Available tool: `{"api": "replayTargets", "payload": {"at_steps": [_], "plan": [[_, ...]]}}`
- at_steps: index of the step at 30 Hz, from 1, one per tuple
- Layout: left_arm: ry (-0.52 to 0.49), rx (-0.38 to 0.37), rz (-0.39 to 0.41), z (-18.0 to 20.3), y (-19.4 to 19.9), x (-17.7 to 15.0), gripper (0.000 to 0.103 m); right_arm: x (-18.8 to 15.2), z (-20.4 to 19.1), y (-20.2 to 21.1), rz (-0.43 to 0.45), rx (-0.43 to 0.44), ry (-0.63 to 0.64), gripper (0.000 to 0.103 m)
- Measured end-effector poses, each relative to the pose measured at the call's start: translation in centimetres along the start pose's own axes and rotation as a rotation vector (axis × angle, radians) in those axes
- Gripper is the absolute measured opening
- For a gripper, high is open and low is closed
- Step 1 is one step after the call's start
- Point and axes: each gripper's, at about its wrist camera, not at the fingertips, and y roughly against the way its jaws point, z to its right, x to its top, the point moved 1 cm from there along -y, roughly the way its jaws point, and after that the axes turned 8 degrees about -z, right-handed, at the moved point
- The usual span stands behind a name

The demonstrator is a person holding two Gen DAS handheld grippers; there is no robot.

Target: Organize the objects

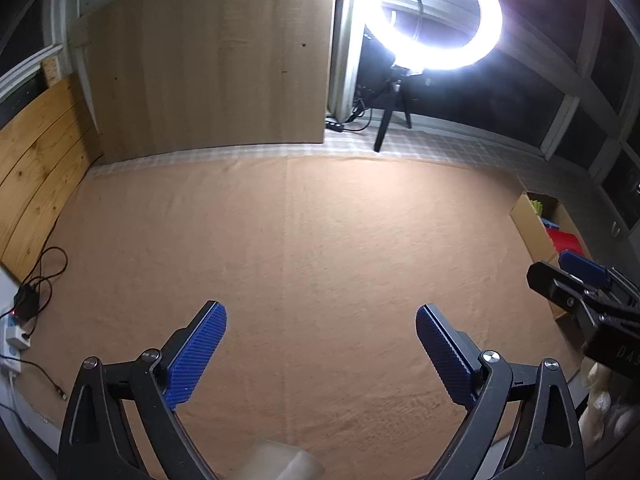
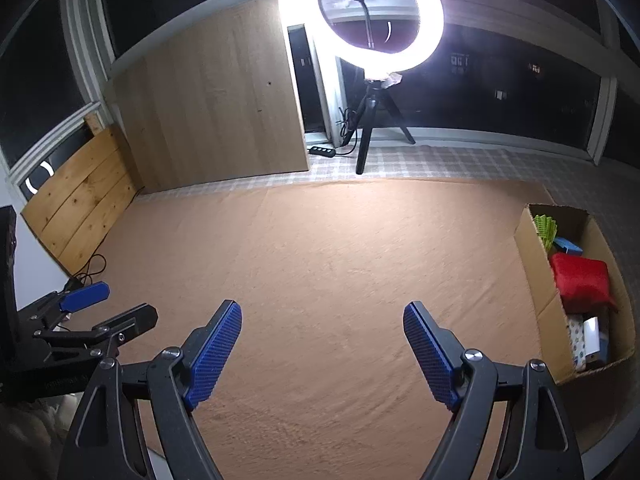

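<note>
While both grippers hover over bare tan cloth [image 2: 320,260], left gripper [image 1: 320,356] spread wide, nothing between; right gripper [image 2: 322,346] likewise. Cardboard box [image 2: 536,264] at cloth's right edge holds objects [image 2: 580,280].

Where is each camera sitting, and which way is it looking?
Left wrist: on the left gripper, looking down over the tan cloth; the right gripper peeks in at right.
Right wrist: on the right gripper, same way; cardboard box at right, left gripper at left.
Both share the ring light, cloth and box.
</note>
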Motion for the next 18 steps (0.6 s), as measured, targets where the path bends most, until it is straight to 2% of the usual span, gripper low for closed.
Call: {"api": "replayTargets", "payload": {"at_steps": [7, 18], "plan": [[0.005, 0.023, 0.003, -1.4, 0.2, -0.9, 0.099, -0.5, -1.8, -0.7, -0.002, -0.028, 0.03, 0.08], [0.003, 0.03, -0.004, -1.5, -0.2, -1.0, 0.099, -0.2, -2.3, -1.7, -0.011, -0.041, 0.018, 0.08]]}}
